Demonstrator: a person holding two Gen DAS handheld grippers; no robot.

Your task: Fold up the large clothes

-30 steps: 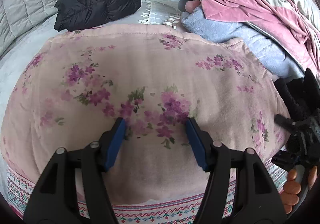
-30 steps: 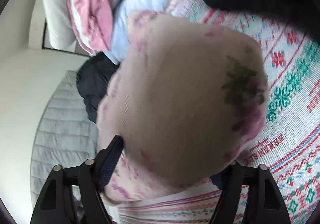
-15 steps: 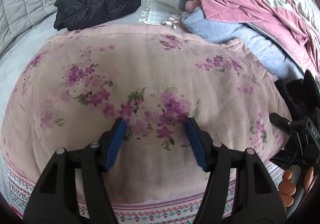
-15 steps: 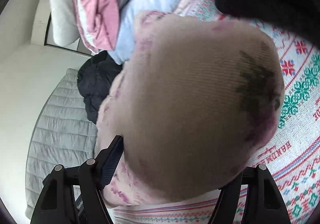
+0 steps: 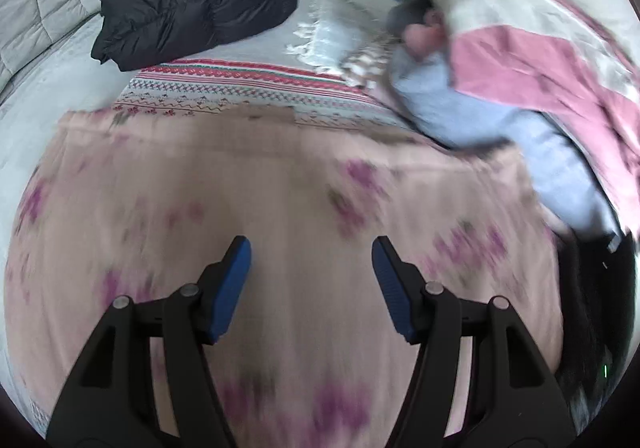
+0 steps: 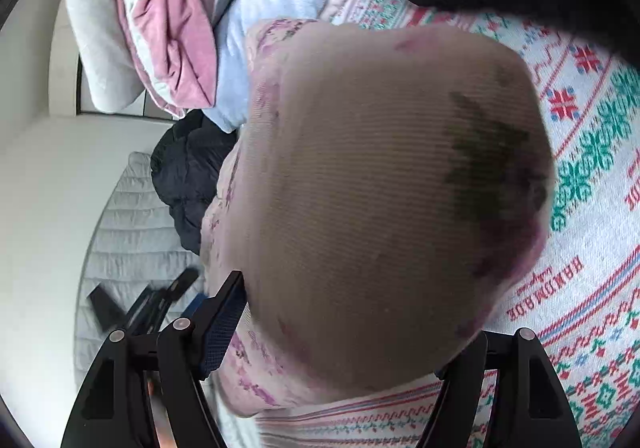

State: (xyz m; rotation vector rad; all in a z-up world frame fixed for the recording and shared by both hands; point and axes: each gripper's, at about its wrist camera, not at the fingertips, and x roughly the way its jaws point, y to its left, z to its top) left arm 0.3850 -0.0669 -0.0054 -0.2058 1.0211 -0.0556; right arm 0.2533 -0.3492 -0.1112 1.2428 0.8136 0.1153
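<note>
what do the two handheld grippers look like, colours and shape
The left gripper and the right gripper look alike: two matte black plastic fingers that widen into angular, triangular frames with cut-out openings, joined by small round silver rivets. Each fingertip carries a flat, textured blue pad on its inner face. No cables or markings show, and no sleeve can be made out.

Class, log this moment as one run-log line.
left gripper: open, empty | right gripper: bunched floral garment between jaws | fold: unfinished
</note>
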